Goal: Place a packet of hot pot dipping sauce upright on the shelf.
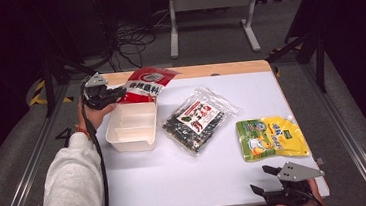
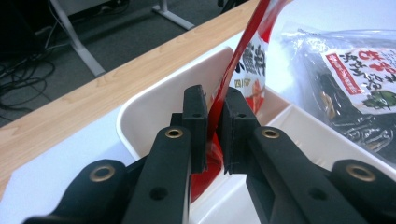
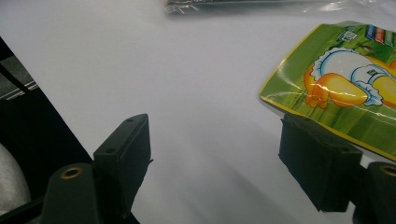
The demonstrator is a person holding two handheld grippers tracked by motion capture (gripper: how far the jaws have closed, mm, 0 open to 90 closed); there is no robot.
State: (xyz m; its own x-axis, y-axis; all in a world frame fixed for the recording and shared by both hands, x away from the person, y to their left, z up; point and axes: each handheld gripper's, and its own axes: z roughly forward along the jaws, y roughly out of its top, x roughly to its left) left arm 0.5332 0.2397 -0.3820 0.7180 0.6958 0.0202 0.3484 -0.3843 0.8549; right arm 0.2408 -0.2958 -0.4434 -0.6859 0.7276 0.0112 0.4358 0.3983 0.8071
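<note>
The left hand-held gripper (image 1: 118, 92) is pinching the thin edge of a glossy red packet (image 1: 146, 84), its 2 black rubbery pads (image 2: 196, 122) pressing the film from both sides. In the left gripper view the packet (image 2: 250, 56) is standing nearly on edge, dipping into the far end of a white plastic tray (image 1: 133, 137), a smooth rectangular tub with rounded corners and a low divider. The tray is sitting at the left of the white bench (image 1: 187, 178), whose far edge is showing a strip of pale wood grain.

The right hand-held gripper (image 1: 267, 179) is resting at the near right corner of the bench with its jaws spread wide and nothing between them. Just beyond it is lying a flat, shiny yellow-green pouch (image 1: 271, 137) with a cartoon print; its crinkled corner is sitting near one pad (image 3: 317, 161) in the right gripper view. Between tray and pouch is lying a clear, crumpled bag of dark seaweed (image 1: 197, 120) bearing a red-and-white label.
</note>
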